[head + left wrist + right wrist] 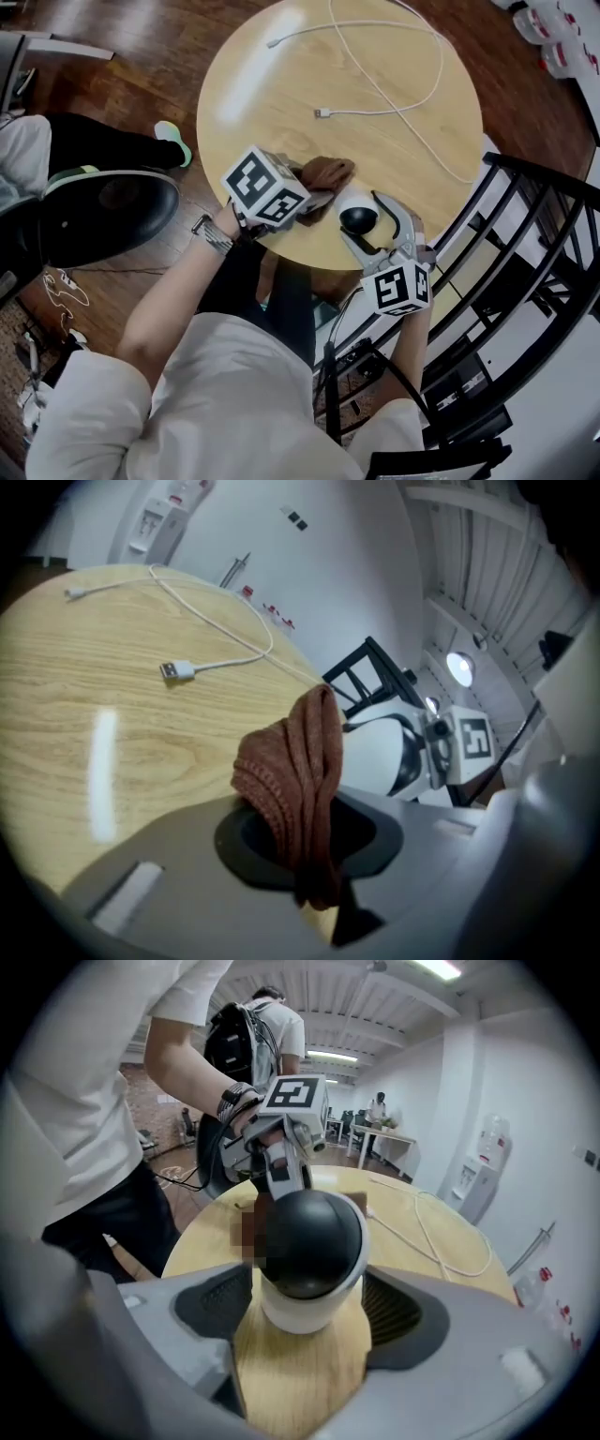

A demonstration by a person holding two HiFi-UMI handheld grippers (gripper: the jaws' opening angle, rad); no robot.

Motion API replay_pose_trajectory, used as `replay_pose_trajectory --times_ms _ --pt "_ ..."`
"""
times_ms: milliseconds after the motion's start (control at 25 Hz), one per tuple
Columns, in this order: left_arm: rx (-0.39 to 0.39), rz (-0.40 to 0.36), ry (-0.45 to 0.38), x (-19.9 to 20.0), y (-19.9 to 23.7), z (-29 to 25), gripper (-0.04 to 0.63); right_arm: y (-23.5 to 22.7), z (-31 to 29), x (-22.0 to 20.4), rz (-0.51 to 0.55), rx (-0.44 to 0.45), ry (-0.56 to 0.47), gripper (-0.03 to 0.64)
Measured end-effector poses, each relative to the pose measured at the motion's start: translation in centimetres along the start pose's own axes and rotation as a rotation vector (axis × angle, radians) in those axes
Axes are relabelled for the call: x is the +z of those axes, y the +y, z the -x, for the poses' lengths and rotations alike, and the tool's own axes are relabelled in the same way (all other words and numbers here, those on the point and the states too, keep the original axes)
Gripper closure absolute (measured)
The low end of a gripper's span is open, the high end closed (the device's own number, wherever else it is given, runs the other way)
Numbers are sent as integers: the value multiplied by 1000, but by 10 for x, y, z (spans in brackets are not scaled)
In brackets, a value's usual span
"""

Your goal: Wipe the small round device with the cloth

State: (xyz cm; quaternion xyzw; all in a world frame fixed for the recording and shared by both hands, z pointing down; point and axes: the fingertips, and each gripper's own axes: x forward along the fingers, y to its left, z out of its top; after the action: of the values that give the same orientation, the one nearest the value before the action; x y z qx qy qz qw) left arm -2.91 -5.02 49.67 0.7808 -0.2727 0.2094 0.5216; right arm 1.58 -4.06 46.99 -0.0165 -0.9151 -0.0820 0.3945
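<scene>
Left tongs (309, 855): clenched on rust-brown knitted cloth (295, 761).
Right tongs (305, 1312): grasping small round white-and-black device (309, 1241), frame centre, on pale wooden counter (300, 1382).
Wiping: steady the device; sweep cloth lightly across its top.

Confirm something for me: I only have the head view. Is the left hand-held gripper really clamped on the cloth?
Observer: Yes. The left gripper view shows the left hand-held gripper pinching the brown cloth between its jaws, with the cloth bunched up above them.
Operator: And the right one?
Observer: The right gripper view shows the right hand-held gripper with its jaws closed on the white sides of the small round device, whose black dome faces the camera.
</scene>
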Motion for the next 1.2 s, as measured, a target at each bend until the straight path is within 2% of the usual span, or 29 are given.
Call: replay_pose_trajectory --times_ms 120,240,480,600,760,920,1040,1200 --pt "-30 23 -132 2 -16 23 518 2 0 0 26 67 -61 258" --pt "-40 28 -248 5 -25 44 518 -3 -3 2 31 59 -155 258" --pt "1 -2 -343 7 -32 67 518 -4 -8 7 -36 -14 -226 275" --pt "-21 -50 -338 9 -42 69 518 -4 -7 8 -64 -20 -243 279" --pt "-34 -156 -276 10 -56 62 518 -10 -8 9 -153 -32 -250 284" --pt "-35 -208 -266 22 -64 54 518 -12 -13 6 -212 -157 -181 284" --pt "-10 -264 -201 21 -61 49 518 -9 -13 7 -260 -270 -158 284" --pt "-43 -229 -123 17 -52 43 518 -6 -8 7 -323 -363 -161 284"
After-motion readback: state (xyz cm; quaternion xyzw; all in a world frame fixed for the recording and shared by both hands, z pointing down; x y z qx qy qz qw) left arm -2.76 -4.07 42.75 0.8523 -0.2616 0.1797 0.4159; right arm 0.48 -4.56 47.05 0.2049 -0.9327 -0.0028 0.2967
